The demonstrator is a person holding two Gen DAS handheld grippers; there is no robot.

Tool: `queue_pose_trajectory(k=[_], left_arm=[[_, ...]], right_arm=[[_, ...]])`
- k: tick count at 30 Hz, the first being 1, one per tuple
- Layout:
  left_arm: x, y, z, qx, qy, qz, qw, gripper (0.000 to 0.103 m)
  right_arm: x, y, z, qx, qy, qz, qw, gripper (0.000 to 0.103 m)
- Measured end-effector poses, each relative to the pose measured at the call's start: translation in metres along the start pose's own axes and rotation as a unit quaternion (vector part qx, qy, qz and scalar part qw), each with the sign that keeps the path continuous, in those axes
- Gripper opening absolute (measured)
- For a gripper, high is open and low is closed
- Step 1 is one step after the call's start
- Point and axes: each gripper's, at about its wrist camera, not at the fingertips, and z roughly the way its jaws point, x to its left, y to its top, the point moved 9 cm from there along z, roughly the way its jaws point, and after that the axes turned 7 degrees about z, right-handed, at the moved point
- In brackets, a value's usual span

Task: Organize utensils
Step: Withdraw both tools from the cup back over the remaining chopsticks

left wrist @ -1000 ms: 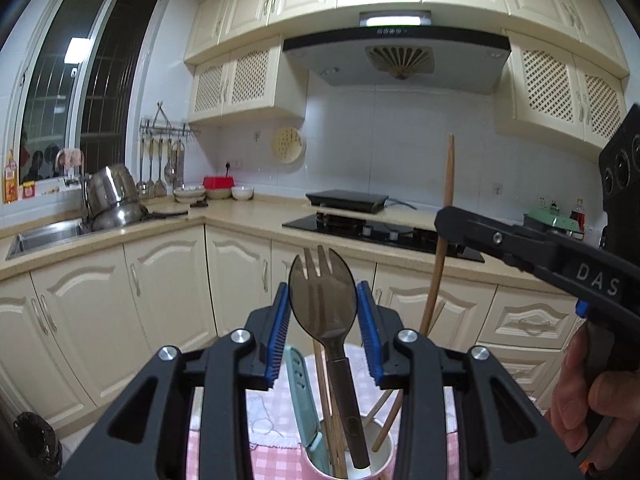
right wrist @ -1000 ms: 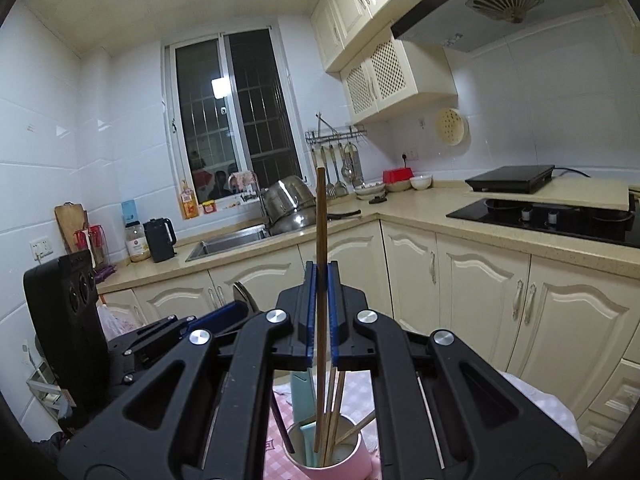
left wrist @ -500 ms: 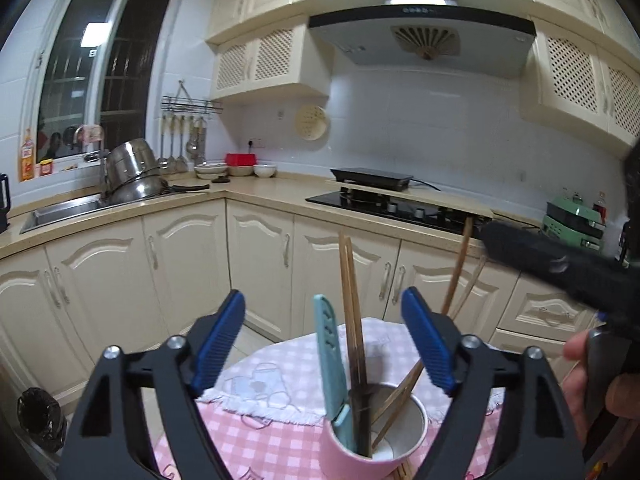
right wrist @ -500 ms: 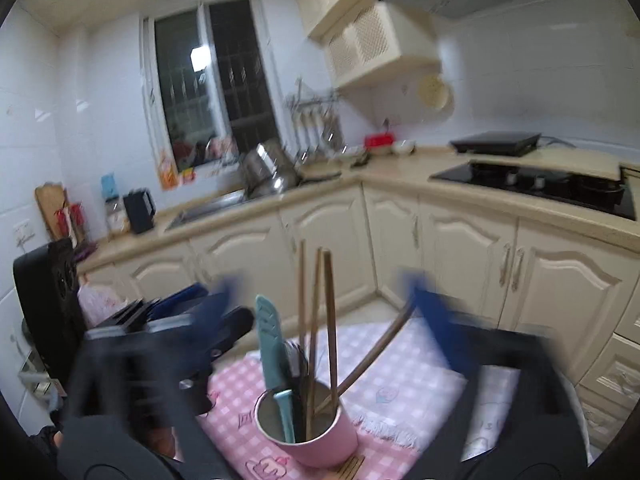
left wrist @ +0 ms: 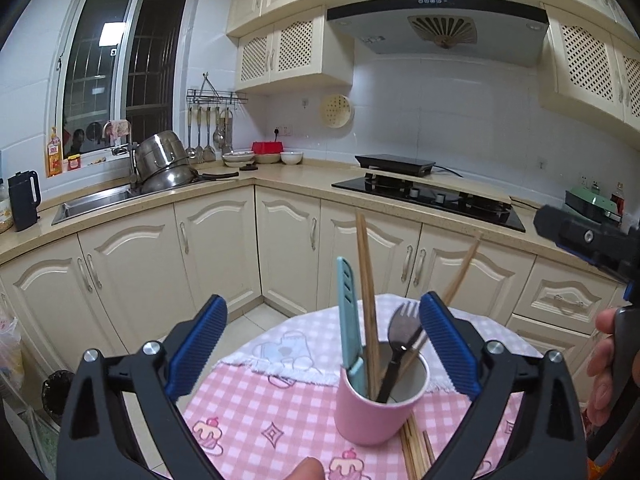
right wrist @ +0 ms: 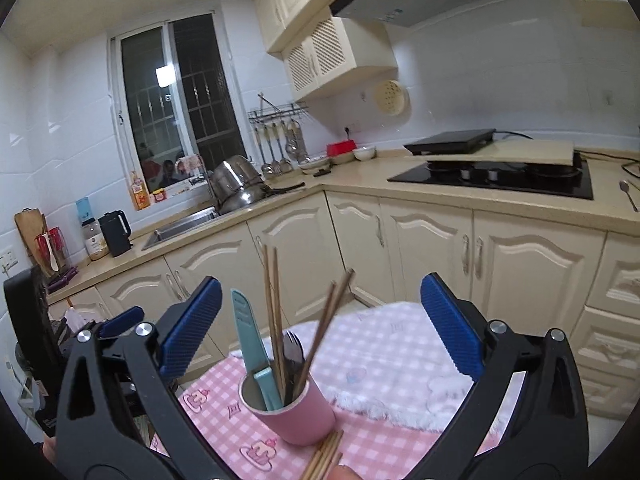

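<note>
Pink cup (left wrist: 380, 404) stands upright on the pink checked tablecloth (left wrist: 256, 412); it's the landmark here. Inside it: a teal knife (left wrist: 349, 320) w/ blade up at the cup's left wall, 2 upright wooden chopsticks (left wrist: 367, 300) just beside the knife, a dark spork (left wrist: 400, 344) w/ tines up, and more chopsticks (left wrist: 460, 276) leaning out over the cup's right rim. A bundle of loose chopsticks (left wrist: 414, 448) lies flat on the cloth, touching the cup's base on the near side.

Left gripper (left wrist: 324, 352) hangs over the cup w/ blue pads (left wrist: 198, 344) spread wide, gripping nothing; cup sits between them, nearer the right pad. Right gripper (right wrist: 320, 324) is likewise spread wide and empty, w/ the cup (right wrist: 288, 404) below and between its fingers.

Behind the cup: cream cabinets (left wrist: 216, 248) under an L-shaped counter, sink (left wrist: 96, 204) w/ stacked steel pots (left wrist: 166, 164) left of it, black hob (left wrist: 432, 200) behind-right, range hood (left wrist: 436, 20) above that.

Left view only: a hand (left wrist: 608, 364) holding the other gripper at far right of the cup, and a green appliance (left wrist: 592, 200). Right view only: a spoon (right wrist: 628, 194) on the counter right of the hob, kettle (right wrist: 116, 232) and cutting board (right wrist: 30, 228) far left of the cup, and the left gripper's blue tip (right wrist: 120, 320) beside the cup's left.
</note>
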Motion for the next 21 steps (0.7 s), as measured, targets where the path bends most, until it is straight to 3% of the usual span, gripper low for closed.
queue_pose_trajectory(k=[13,21], left_arm=[[-0.006,-0.023,-0.028,0.016,-0.007,-0.008,0.9998,0.095],[-0.007,-0.049,-0.027,0.046,-0.013,-0.012,0.9988,0.095]], right_arm=[[-0.032,-0.062,-0.015,0.087,-0.043,0.019,0.995,0.097],[-0.043,-0.107,-0.015,0.153,-0.064,0.027,0.986,0.097]])
